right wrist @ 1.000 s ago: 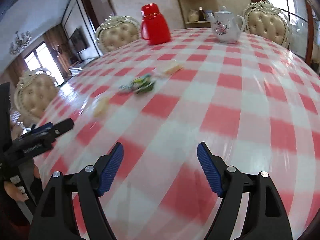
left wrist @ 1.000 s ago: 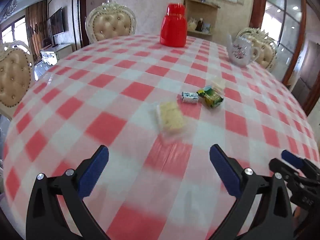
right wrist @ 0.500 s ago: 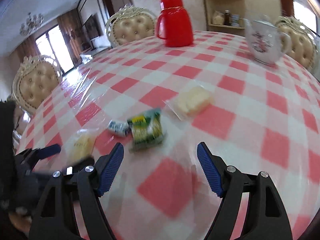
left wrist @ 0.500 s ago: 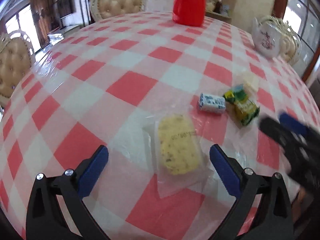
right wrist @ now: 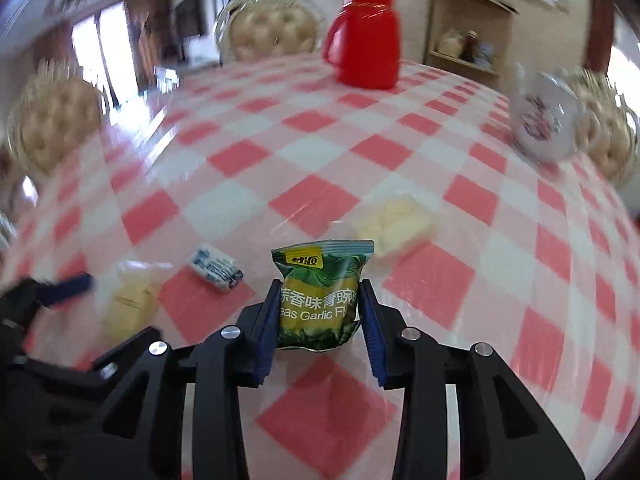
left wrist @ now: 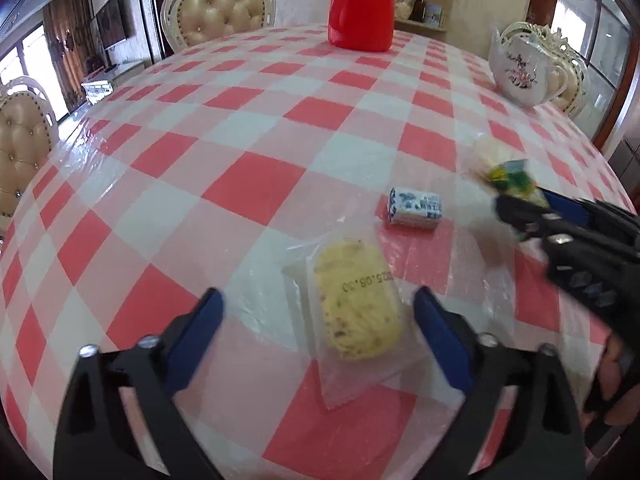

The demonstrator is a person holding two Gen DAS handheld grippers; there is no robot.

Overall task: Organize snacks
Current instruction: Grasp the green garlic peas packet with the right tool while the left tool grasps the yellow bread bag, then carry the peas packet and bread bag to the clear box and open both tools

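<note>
My right gripper (right wrist: 319, 300) is shut on a green garlic-pea packet (right wrist: 320, 292), its blue pads pressing both sides. The packet (left wrist: 514, 178) and right gripper (left wrist: 532, 208) show at the right of the left wrist view. My left gripper (left wrist: 318, 312) is open, its fingers either side of a yellow cracker in a clear wrapper (left wrist: 354, 300), also seen in the right wrist view (right wrist: 128, 304). A small blue-and-white candy (left wrist: 416, 208) (right wrist: 216, 267) lies between them. A pale yellow wrapped snack (right wrist: 394, 226) lies beyond the green packet.
A round table with a red-and-white checked cloth (left wrist: 248, 184) holds a red thermos jug (left wrist: 360, 8) at the far side and a white flowered teapot (left wrist: 522, 70) at the far right. Padded chairs (left wrist: 218, 12) stand around it.
My right gripper has moved in and closed on the green packet. My left gripper has moved forward so the yellow cracker now lies between its open fingers.
</note>
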